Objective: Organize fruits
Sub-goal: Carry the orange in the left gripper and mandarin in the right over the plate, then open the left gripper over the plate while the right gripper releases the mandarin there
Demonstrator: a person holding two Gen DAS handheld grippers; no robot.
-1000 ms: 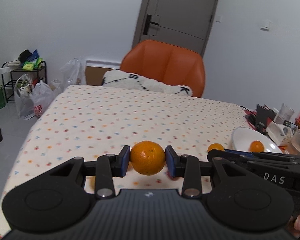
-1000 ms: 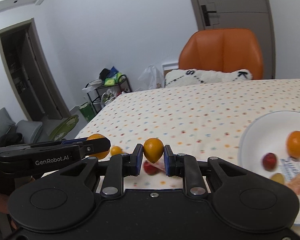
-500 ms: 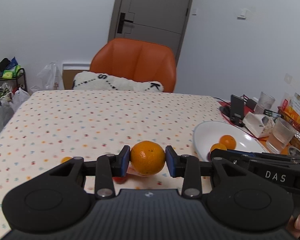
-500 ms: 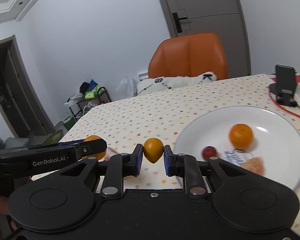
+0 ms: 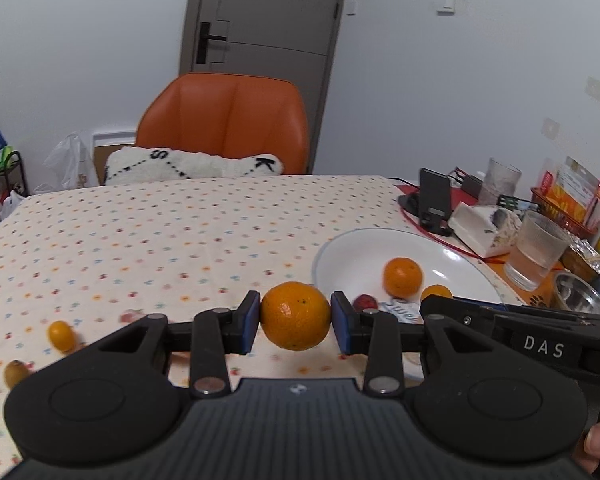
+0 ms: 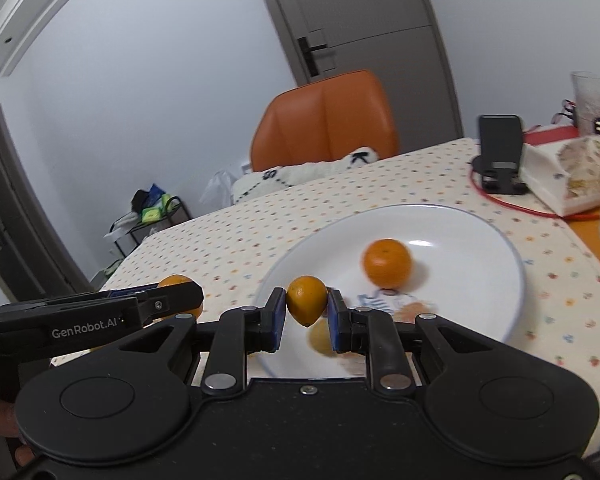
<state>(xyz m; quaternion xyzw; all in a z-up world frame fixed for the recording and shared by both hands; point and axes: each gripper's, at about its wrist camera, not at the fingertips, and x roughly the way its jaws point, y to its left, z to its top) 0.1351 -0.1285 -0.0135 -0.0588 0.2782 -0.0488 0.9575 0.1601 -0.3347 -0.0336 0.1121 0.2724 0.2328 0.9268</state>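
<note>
Kumquat (image 6: pixel 307 305), tip pointing down, pinched upright in right gripper (image 6: pixel 307 320); left gripper (image 5: pixel 295 322) pinches orange (image 5: pixel 295 316).

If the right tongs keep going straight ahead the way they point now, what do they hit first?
Probably the white plate: the right tongs, shut on a small orange fruit, point over its near rim. Height above it is unclear.

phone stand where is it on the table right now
The phone stand sits at the far right of the table, just beyond the white plate and beside the tissue box, with a red cable running past it.
</note>
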